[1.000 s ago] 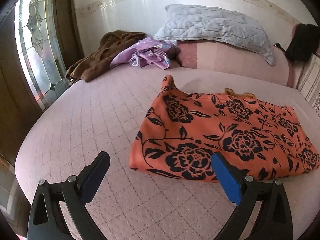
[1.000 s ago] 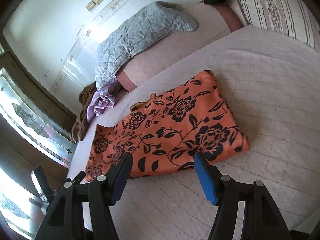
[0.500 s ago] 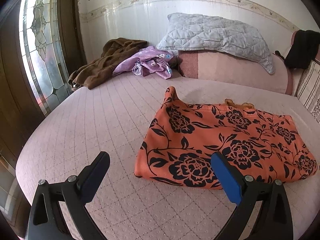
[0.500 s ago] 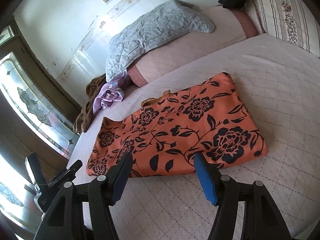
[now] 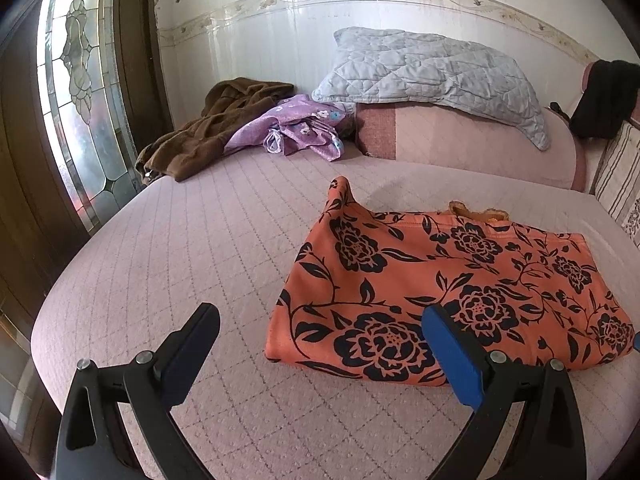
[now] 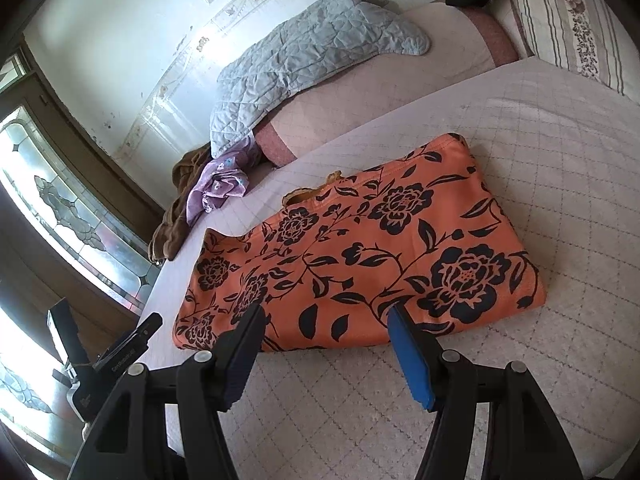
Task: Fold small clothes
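An orange garment with black flowers (image 5: 452, 288) (image 6: 360, 256) lies folded into a long flat rectangle on the pink quilted bed. One corner of it sticks up at the far left end. My left gripper (image 5: 320, 312) hovers open above the bed just before the garment's left end, with nothing between its fingers. My right gripper (image 6: 324, 312) is open too, hovering over the near edge of the garment, apart from the cloth. The left gripper's body (image 6: 116, 352) shows at the left edge of the right wrist view.
A brown garment (image 5: 208, 136) and a purple flowered cloth (image 5: 296, 130) lie heaped at the far left of the bed. A grey quilted pillow (image 5: 436, 76) rests on a pink bolster (image 5: 480, 140). A striped pillow (image 6: 568, 20) is at the right. Stained-glass doors (image 5: 76, 92) stand left.
Both grippers have drawn back and tilted up a little, so the garment sits lower and farther in both views. The garment has not moved. Both stay open.
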`<state>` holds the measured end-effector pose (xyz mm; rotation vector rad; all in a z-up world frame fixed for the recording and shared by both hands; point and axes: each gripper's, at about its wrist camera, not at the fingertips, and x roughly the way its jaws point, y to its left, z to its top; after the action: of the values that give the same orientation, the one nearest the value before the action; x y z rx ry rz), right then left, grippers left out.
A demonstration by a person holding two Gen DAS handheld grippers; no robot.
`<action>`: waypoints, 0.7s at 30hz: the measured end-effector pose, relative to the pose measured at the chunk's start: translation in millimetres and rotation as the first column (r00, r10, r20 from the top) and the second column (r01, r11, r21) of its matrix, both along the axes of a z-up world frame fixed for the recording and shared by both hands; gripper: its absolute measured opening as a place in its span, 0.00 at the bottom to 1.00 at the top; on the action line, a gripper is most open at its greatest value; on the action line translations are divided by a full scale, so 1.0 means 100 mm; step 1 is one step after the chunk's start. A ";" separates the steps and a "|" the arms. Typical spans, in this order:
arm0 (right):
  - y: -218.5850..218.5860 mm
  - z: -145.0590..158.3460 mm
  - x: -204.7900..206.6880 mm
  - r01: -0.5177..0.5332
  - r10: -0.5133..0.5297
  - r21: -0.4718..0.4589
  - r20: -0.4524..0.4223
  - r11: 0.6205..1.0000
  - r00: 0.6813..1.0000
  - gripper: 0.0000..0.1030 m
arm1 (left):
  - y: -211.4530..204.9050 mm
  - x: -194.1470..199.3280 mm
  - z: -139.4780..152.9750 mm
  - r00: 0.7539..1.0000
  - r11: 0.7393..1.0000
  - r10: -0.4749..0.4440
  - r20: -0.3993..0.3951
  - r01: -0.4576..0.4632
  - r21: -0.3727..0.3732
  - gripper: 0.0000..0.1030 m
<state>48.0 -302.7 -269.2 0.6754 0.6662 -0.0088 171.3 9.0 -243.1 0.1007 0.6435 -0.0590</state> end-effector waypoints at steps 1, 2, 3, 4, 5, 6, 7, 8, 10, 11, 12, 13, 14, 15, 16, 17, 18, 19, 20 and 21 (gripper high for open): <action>0.00 -0.01 0.00 -0.002 0.002 0.000 -0.001 1.000 1.000 0.65 | -0.01 0.00 0.00 1.000 1.000 0.000 0.001 0.000 -0.001 0.98; 0.00 -0.02 0.01 -0.004 0.004 -0.001 -0.003 1.000 1.000 0.65 | -0.02 0.00 0.00 1.000 1.000 0.000 0.003 0.000 0.004 0.98; 0.00 -0.02 0.00 -0.003 0.003 -0.001 -0.004 1.000 1.000 0.65 | -0.02 0.00 -0.01 1.000 1.000 0.001 0.003 -0.001 0.009 0.98; -0.01 -0.04 0.01 -0.003 0.003 0.000 -0.007 1.000 1.000 0.65 | -0.03 0.01 -0.02 1.000 1.000 0.002 0.002 -0.002 0.014 0.98; -0.01 -0.05 0.01 -0.002 0.002 -0.001 -0.010 1.000 1.000 0.65 | -0.04 0.01 -0.03 1.000 1.000 0.003 0.000 -0.003 0.018 0.98; -0.02 -0.06 0.01 -0.001 0.001 -0.003 -0.012 1.000 1.000 0.65 | -0.05 0.02 -0.03 1.000 1.000 0.005 -0.001 -0.005 0.022 0.98; -0.02 -0.06 0.01 0.001 -0.001 -0.004 -0.013 1.000 1.000 0.65 | -0.06 0.02 -0.04 1.000 1.000 0.006 -0.001 -0.006 0.025 0.98; -0.03 -0.07 0.01 0.000 0.000 -0.003 -0.014 1.000 1.000 0.65 | -0.07 0.02 -0.04 1.000 0.999 0.008 0.002 -0.008 0.031 0.98; -0.04 -0.07 0.00 0.003 -0.003 0.000 -0.012 1.000 1.000 0.65 | -0.09 0.03 -0.05 1.000 0.999 0.010 0.004 -0.010 0.039 0.98; -0.05 -0.08 0.00 0.005 -0.005 0.003 -0.012 1.000 1.000 0.65 | -0.10 0.04 -0.06 1.000 0.999 0.011 0.003 -0.011 0.044 0.98; -0.06 -0.08 -0.01 0.007 -0.007 0.007 -0.011 1.000 1.000 0.65 | -0.10 0.04 -0.06 1.000 0.999 0.011 0.001 -0.011 0.046 0.98; -0.07 -0.08 -0.01 0.008 -0.008 0.013 -0.009 1.000 1.000 0.65 | -0.11 0.04 -0.06 1.000 0.999 0.011 0.000 -0.011 0.047 0.98; -0.07 -0.08 -0.02 0.008 -0.008 0.015 -0.007 1.000 1.000 0.65 | -0.12 0.04 -0.07 1.000 0.999 0.011 0.000 -0.011 0.045 0.98; -0.07 -0.08 -0.02 0.008 -0.008 0.014 -0.005 1.000 1.000 0.65 | -0.12 0.04 -0.06 1.000 0.999 0.009 0.000 -0.008 0.043 0.98; -0.08 -0.07 -0.03 0.008 -0.008 0.012 -0.003 1.000 1.000 0.65 | -0.12 0.04 -0.06 1.000 0.999 0.007 0.001 -0.007 0.044 0.98; -0.08 -0.07 -0.03 0.008 -0.008 0.011 -0.002 1.000 1.000 0.65 | -0.13 0.04 -0.06 1.000 0.999 0.007 0.004 -0.007 0.049 0.98; -0.09 -0.07 -0.03 0.007 -0.007 0.013 -0.002 1.000 1.000 0.65 | -0.14 0.04 -0.06 1.000 0.999 0.008 0.005 -0.008 0.051 0.98; -0.08 -0.07 -0.03 0.009 -0.009 0.013 -0.003 1.000 1.000 0.65 | -0.14 0.05 -0.07 1.000 0.999 0.009 0.004 -0.009 0.052 0.98; -0.09 -0.07 -0.03 0.010 -0.010 0.013 -0.005 1.000 1.000 0.65 | -0.14 0.05 -0.07 1.000 0.999 0.009 0.001 -0.009 0.048 0.98; -0.09 -0.08 -0.03 0.013 -0.012 0.014 -0.006 1.000 1.000 0.65 | -0.13 0.06 -0.07 1.000 0.999 0.011 -0.002 -0.011 0.044 0.98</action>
<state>44.9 -311.5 -276.9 0.6931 0.6683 -0.0177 177.3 -4.2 -250.0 0.1395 0.6472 -0.0348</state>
